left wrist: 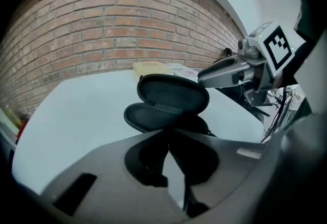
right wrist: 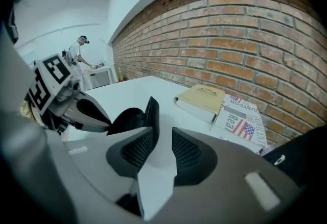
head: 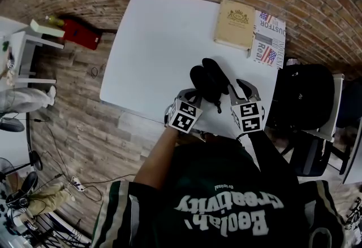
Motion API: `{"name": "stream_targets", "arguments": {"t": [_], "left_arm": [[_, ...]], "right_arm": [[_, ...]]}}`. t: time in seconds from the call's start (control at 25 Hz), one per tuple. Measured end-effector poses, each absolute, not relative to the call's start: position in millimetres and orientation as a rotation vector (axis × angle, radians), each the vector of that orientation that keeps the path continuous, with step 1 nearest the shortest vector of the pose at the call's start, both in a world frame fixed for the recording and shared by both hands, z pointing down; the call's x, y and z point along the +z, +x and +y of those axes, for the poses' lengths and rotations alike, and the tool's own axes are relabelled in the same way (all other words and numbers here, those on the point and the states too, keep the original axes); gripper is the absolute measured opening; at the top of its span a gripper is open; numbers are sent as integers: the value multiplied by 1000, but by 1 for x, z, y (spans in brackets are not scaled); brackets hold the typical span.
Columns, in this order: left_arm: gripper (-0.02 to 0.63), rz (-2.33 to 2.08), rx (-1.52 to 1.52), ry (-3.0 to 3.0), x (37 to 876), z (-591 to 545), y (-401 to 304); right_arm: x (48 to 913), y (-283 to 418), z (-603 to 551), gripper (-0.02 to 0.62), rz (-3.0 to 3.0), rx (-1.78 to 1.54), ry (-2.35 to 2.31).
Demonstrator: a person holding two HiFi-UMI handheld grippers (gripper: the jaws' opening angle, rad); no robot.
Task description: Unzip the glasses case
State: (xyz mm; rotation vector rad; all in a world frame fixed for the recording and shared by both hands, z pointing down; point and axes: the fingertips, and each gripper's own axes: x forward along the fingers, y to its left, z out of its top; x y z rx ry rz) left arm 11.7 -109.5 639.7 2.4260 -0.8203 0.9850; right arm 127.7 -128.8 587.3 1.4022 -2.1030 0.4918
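**Head view.** One glasses case (head: 208, 80) is seen lying open, its two halves parted, on the one white table (head: 153, 43), toward the near right. Two grippers are counted. The left gripper (head: 194, 94) is set at the case's near left end, and the right gripper (head: 240, 86) just right of the case. One book (head: 233, 24) and one newspaper (head: 269, 38) are noted at the far right, well apart from the case. One black bag (head: 305, 97) is noted right of the table.

**Left gripper view.** The jaws are pressed together at the near rim of the case's lower half. Whether a sliver of rim is caught cannot be told. Risk judged: if nothing is truly pinched, the case could be dragged off the near table edge, which lies close.

**Right gripper view.** The jaws are held partly apart with bare table showing between them and nothing pinched. The raised lid's edge stands just beyond the left jaw. Risk judged: a sideways nudge here could flip the lid shut or skid the case. One person (right wrist: 79, 52) is noted at a far bench
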Motion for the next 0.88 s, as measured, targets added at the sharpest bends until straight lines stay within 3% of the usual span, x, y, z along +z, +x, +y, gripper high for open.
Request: {"name": "stream_targets", "arguments": {"t": [0.12,0.36,0.56,0.88], "left_arm": [[11,-831,982,2419,641,-110,12],[9,-850,987,2389,645,-107,9],[9,-850,993,2391,646,-106,9],[9,-851,982,2370,647,-107,10]], "right_arm": [[605,145,-136,100,-2025,528,1420],[637,156,-141,91,-1954,657,1409],[642,149,-138,150,-1968,699,1377],[641,139,-138,178,-2021,694,1380]]}}
